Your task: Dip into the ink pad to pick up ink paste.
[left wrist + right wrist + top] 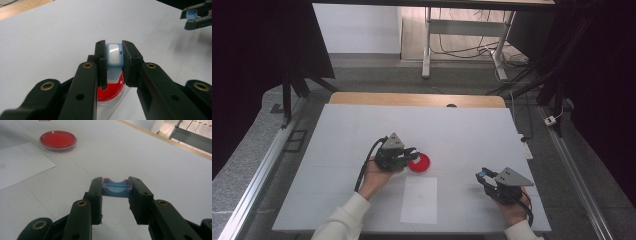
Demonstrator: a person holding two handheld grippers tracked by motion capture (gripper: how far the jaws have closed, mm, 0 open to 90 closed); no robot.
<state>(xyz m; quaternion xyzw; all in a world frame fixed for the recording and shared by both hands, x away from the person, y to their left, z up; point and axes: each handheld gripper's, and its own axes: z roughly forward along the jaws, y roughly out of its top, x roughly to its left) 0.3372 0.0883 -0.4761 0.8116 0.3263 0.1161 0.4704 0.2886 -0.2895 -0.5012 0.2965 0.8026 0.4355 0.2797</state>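
Note:
A round red dish (420, 164) lies on the white table (472, 130), a little left of centre. My left gripper (413, 152) hovers at the dish's left edge, shut on a small light blue piece with a white face (114, 55). In the left gripper view the red dish (112, 89) lies right below that piece. My right gripper (482, 175) is at the front right, shut on a blue cap-like piece (116, 188) held just above the table. The right gripper view has the red dish (58, 139) far off at the upper left.
A white paper sheet (418, 200) lies flat just in front of the dish, between the two hands. A wooden strip (417, 99) runs along the table's far edge. Dark stands and cables sit on the floor beyond.

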